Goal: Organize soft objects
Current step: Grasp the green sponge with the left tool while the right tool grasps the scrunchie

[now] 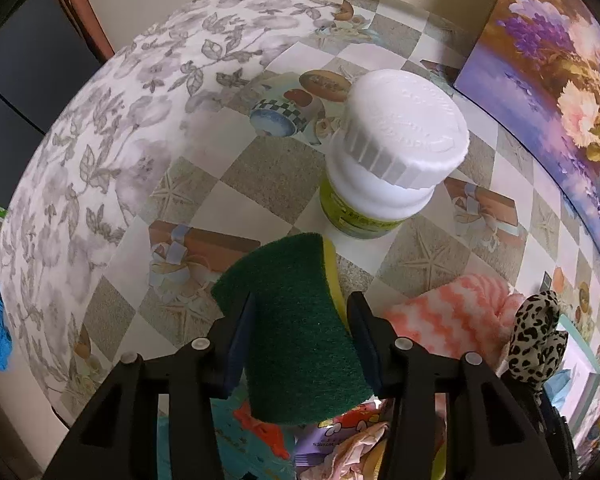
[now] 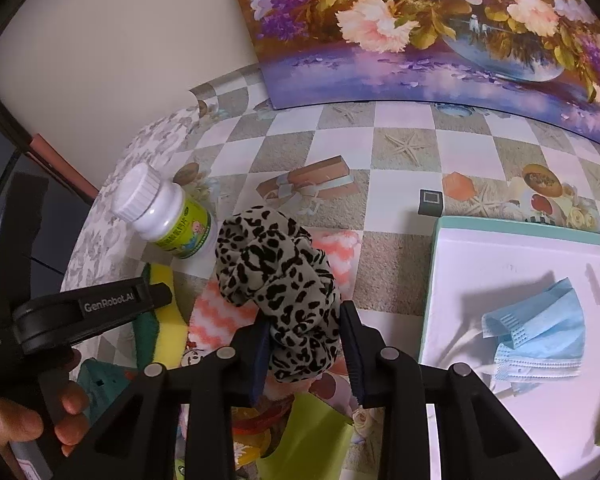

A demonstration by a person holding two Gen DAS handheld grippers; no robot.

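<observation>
Left gripper [image 1: 300, 340] clamps green/yellow sponge [image 1: 300, 328], just beside white-capped bottle [image 1: 388, 152]. Right gripper [image 2: 304, 344] pinches leopard scrunchie [image 2: 280, 280], btwn bottle & white box [image 2: 500, 260]. Box holds blue mask [image 2: 536, 336].

Cream wall [image 2: 120, 40] behind checkered tablecloth [image 2: 400, 148] (flower painting [image 2: 440, 32] leaning)

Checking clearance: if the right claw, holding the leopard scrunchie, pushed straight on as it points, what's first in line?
Probably the pink-and-white cloth lying under the leopard scrunchie that the right claw grips; depth is unclear, so the checkered tablecloth beside it is possible.
</observation>
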